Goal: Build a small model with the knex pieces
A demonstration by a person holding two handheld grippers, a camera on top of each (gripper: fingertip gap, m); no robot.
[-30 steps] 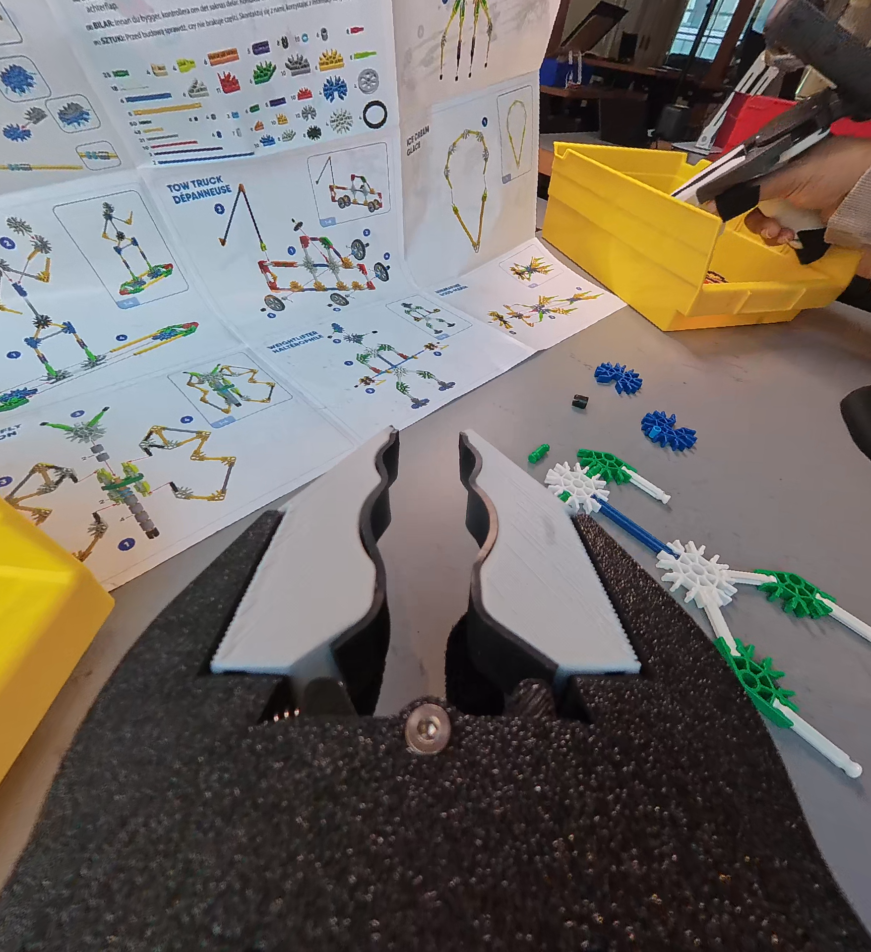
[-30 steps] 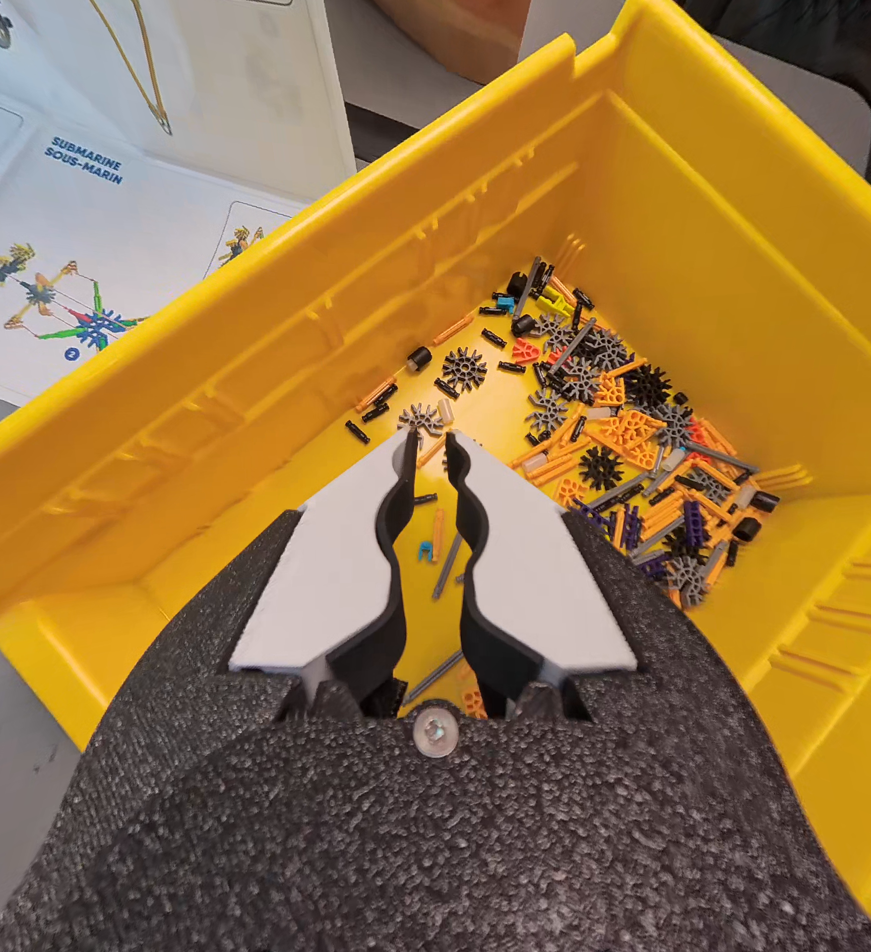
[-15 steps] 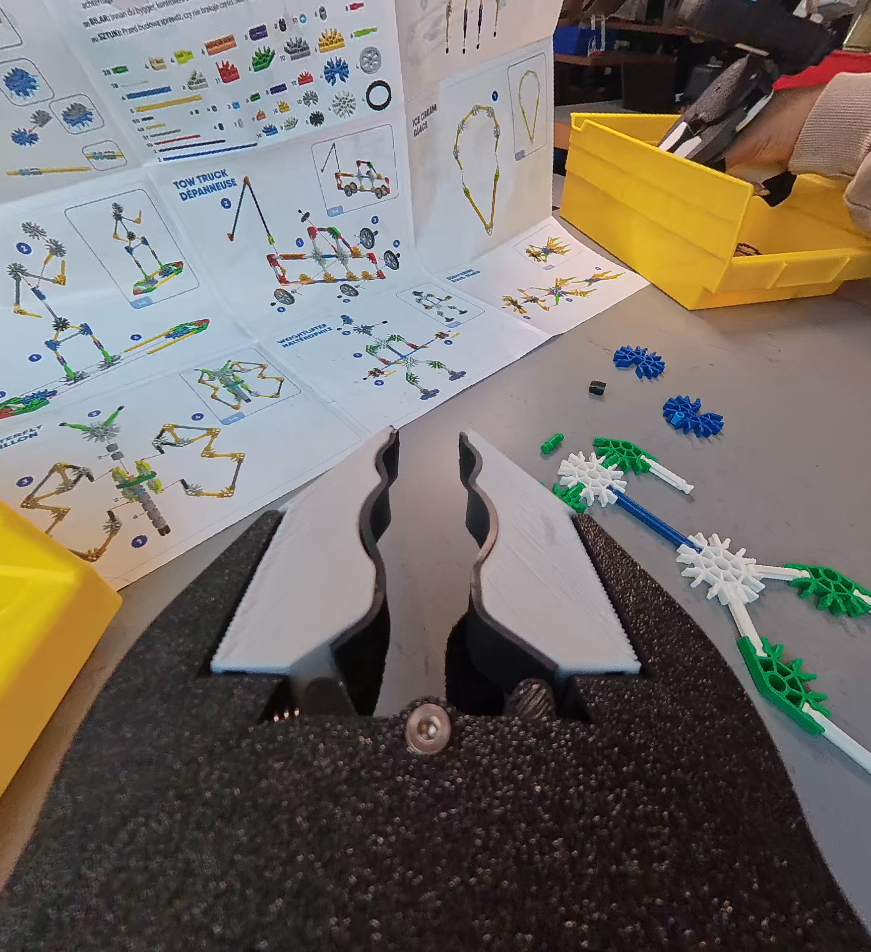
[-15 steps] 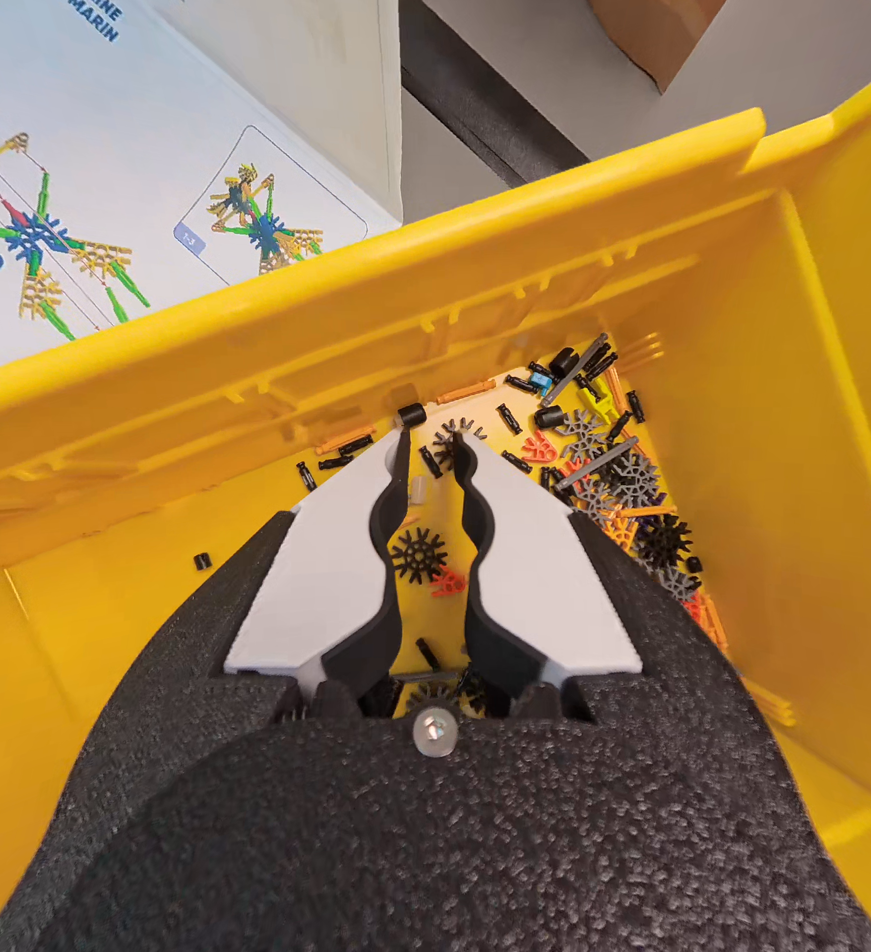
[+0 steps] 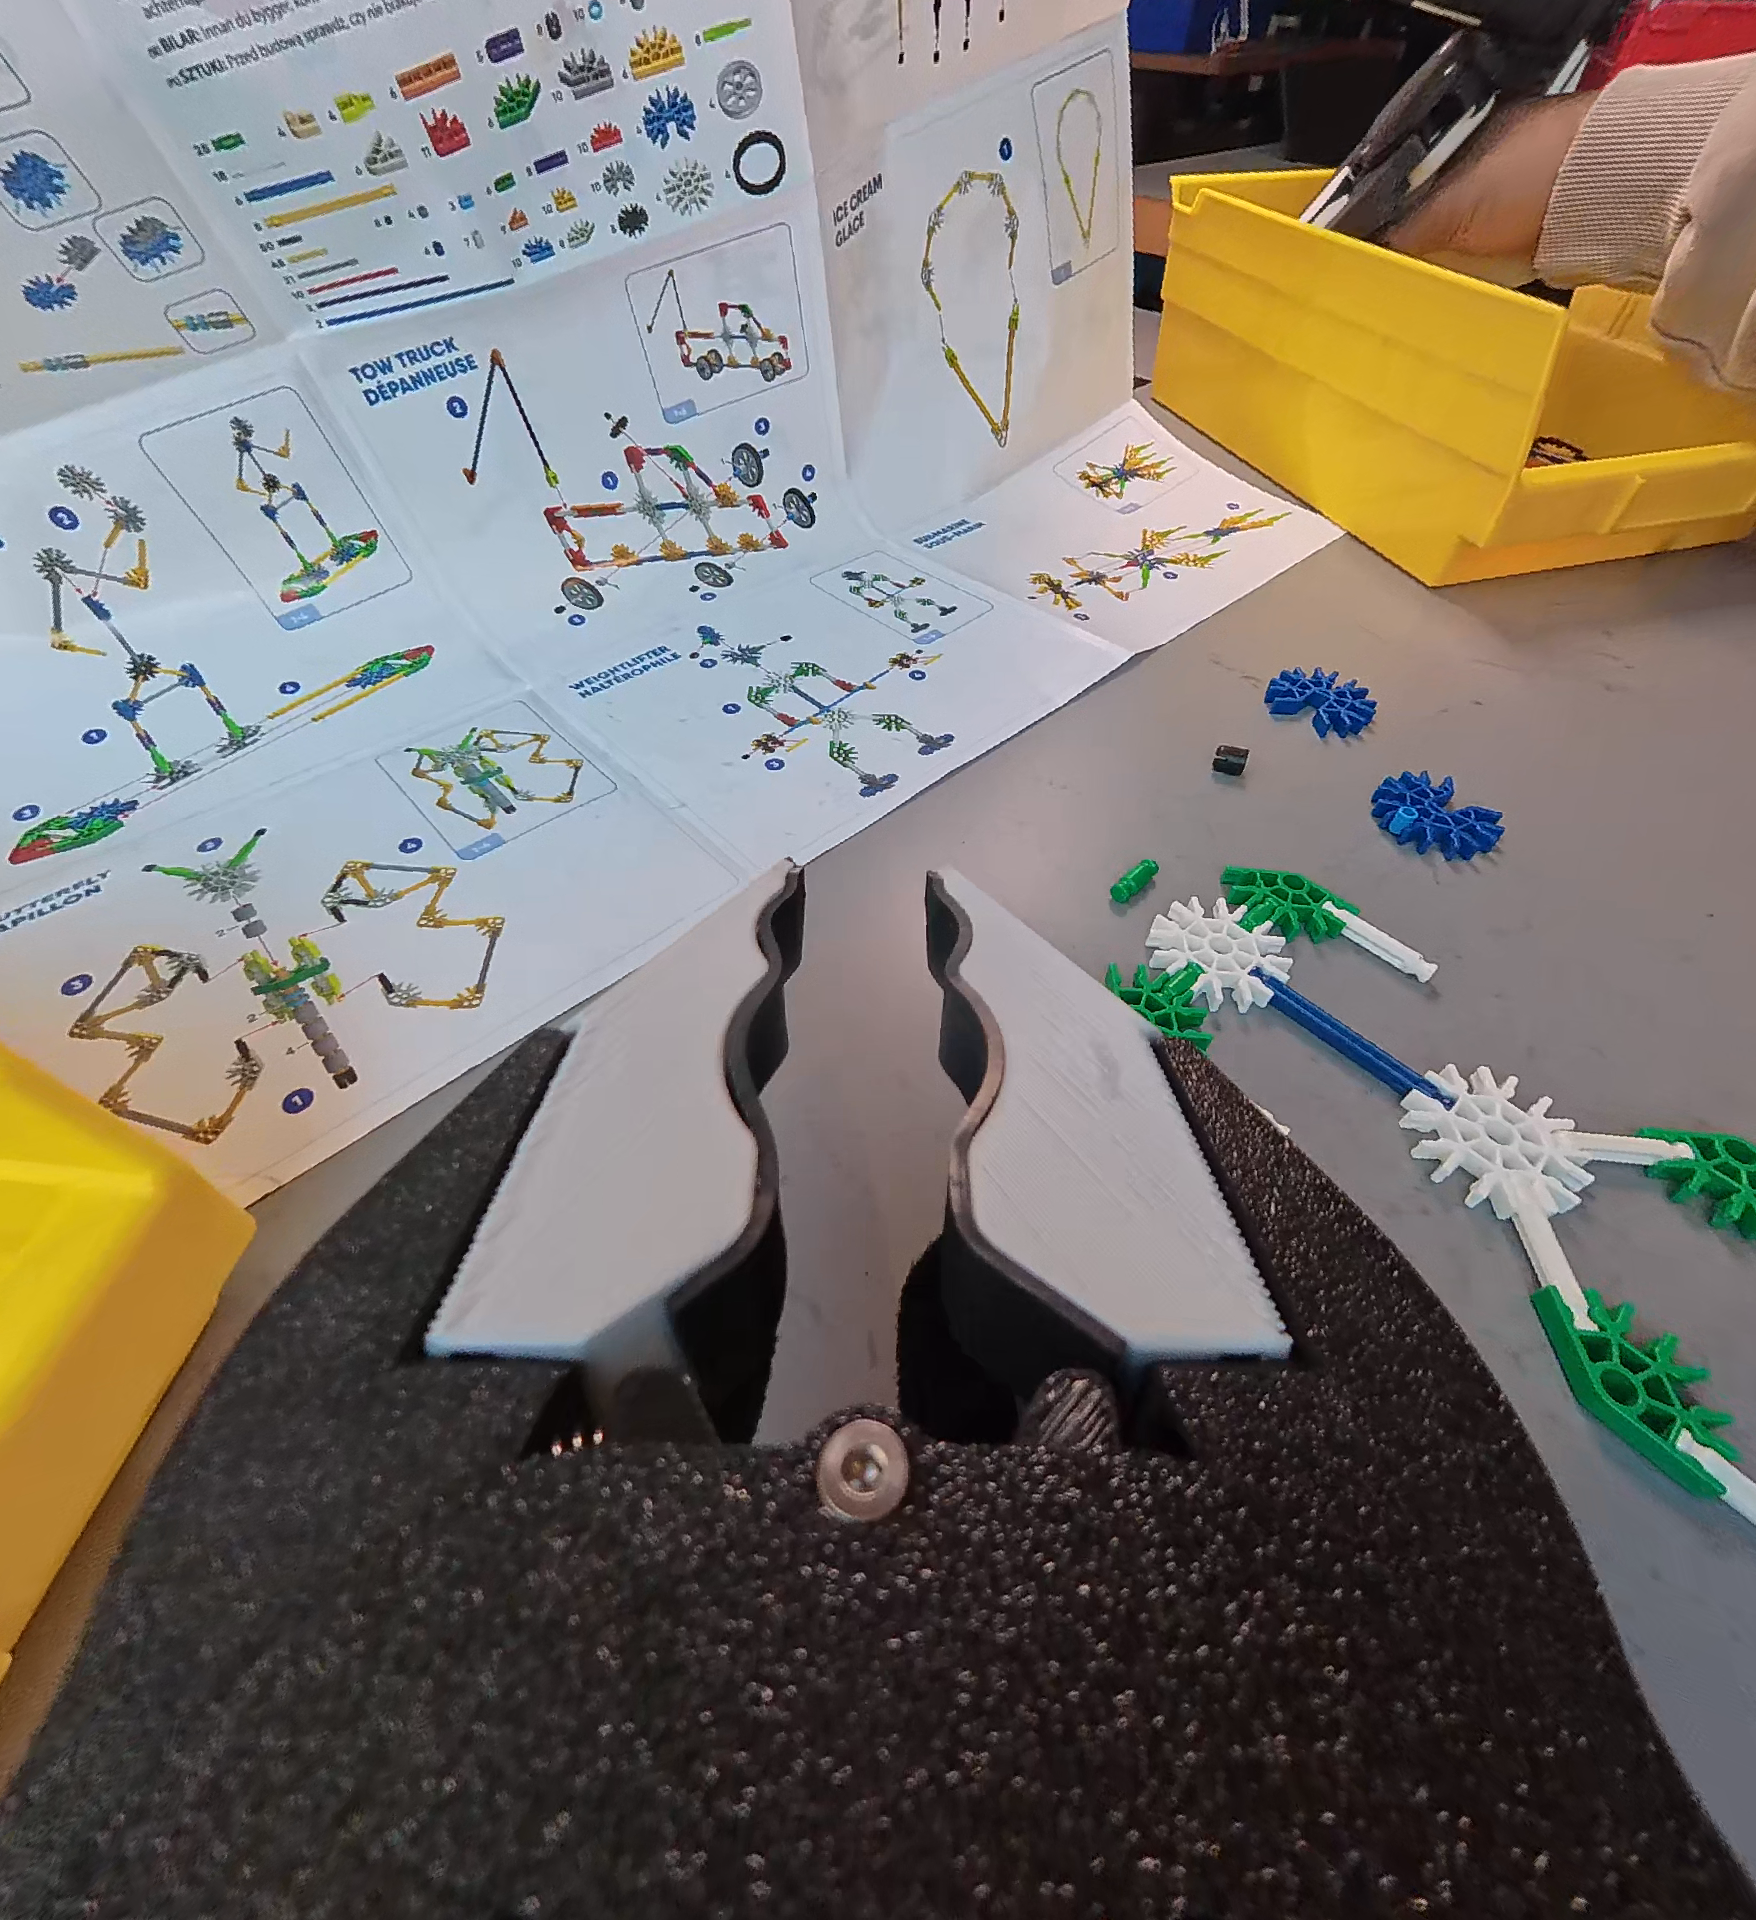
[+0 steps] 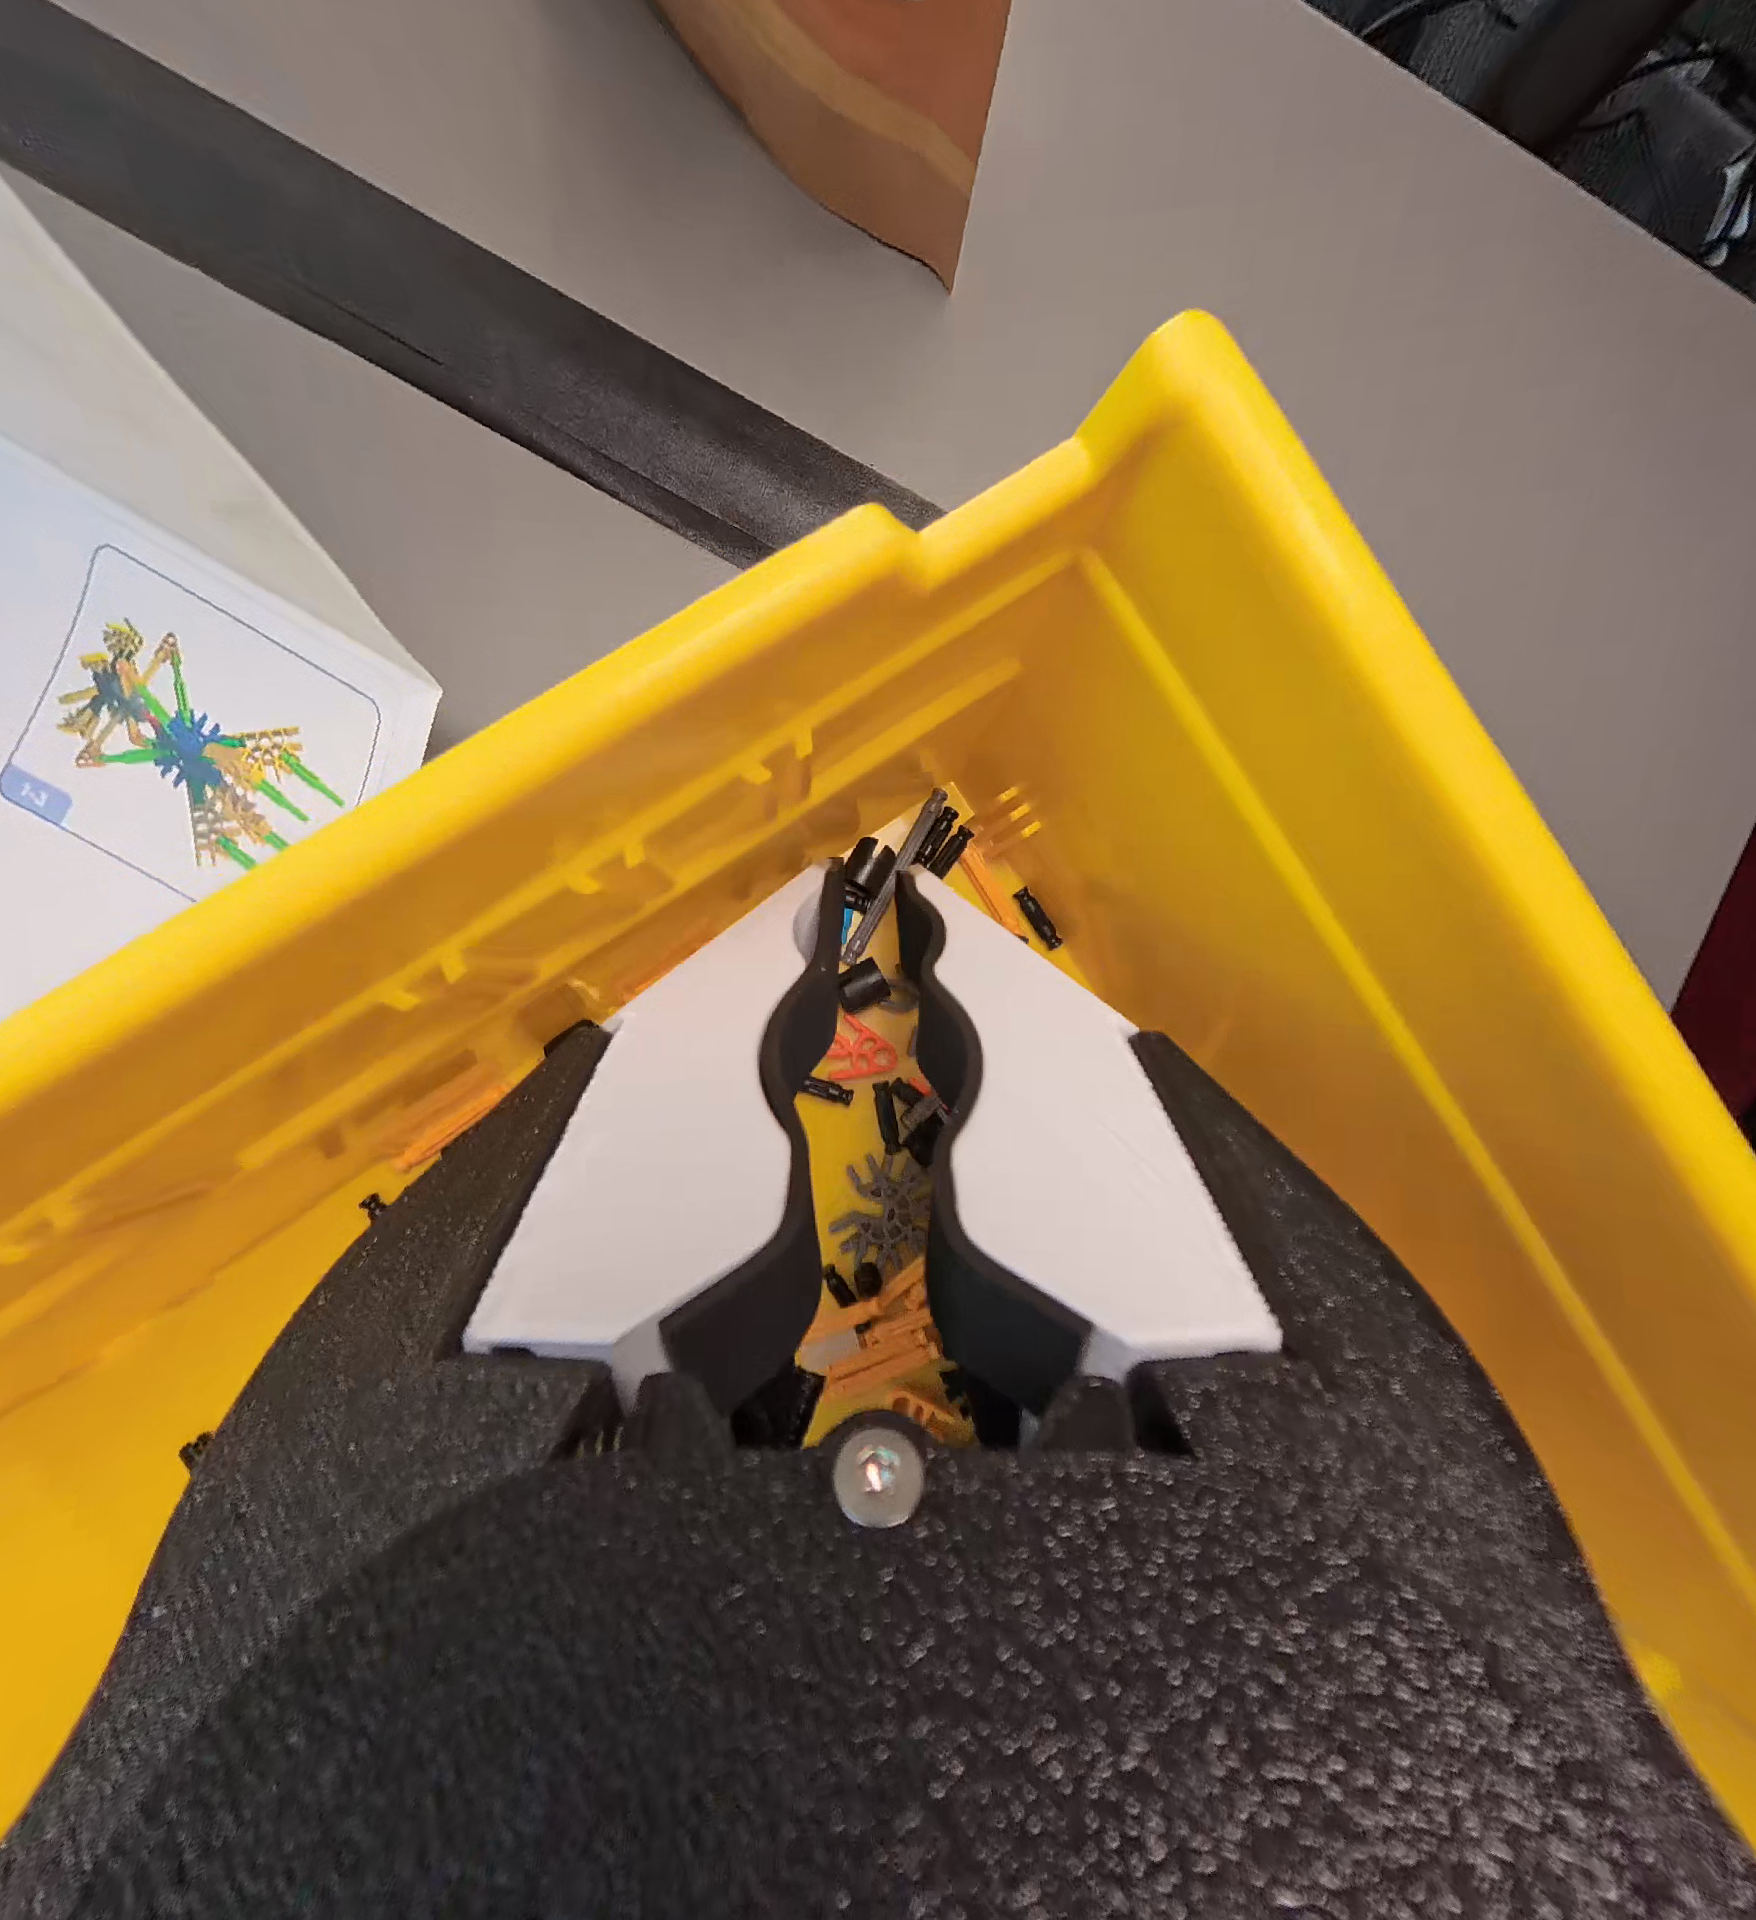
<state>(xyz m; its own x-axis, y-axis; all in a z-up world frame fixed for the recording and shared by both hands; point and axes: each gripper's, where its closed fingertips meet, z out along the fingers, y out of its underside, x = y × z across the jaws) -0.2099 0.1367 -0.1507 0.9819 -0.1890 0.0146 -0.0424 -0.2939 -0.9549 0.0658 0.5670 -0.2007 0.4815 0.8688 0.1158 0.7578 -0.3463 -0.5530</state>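
Hovering low over the grey counter (image 5: 1476, 623), left hand-held gripper (image 5: 863, 883) is open a moderate gap, nothing between its fingers. Instruction sheet (image 5: 562, 582) just ahead, white-green-blue rod assembly (image 5: 1476, 1132) just right, two blue connectors (image 5: 1321, 701) and a small black piece (image 5: 1230, 760) farther off. Right hand-held gripper (image 6: 866, 883) deep in the far corner of the yellow bin (image 6: 1321, 831), tips nearly closed around a thin grey rod (image 6: 889, 883); actual grip unclear. Loose black, grey, orange parts (image 6: 874, 1226) beneath.
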